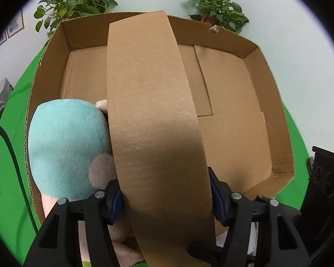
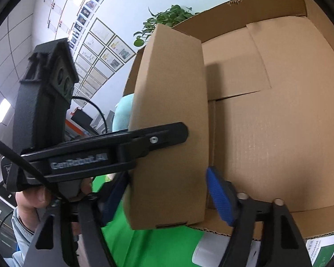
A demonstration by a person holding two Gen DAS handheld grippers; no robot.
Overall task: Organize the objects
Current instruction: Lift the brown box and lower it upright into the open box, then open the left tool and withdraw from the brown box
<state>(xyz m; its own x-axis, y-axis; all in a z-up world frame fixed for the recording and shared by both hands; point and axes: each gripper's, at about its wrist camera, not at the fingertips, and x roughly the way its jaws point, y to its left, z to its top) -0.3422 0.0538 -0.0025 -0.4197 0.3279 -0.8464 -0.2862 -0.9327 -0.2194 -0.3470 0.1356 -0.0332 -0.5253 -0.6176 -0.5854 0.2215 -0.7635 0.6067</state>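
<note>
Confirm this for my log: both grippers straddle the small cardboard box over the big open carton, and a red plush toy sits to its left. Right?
Not quite: the plush toy is teal with a grey patch, not red, as the left wrist view shows. The rest stands: the left gripper and the right gripper both straddle the small cardboard box over the big open carton, and the toy sits to its left.

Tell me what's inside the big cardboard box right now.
The cardboard box shows bare bottom flaps, with a teal plush toy at its left wall. The cardboard flap between both hand-held grippers hides the middle.
</note>
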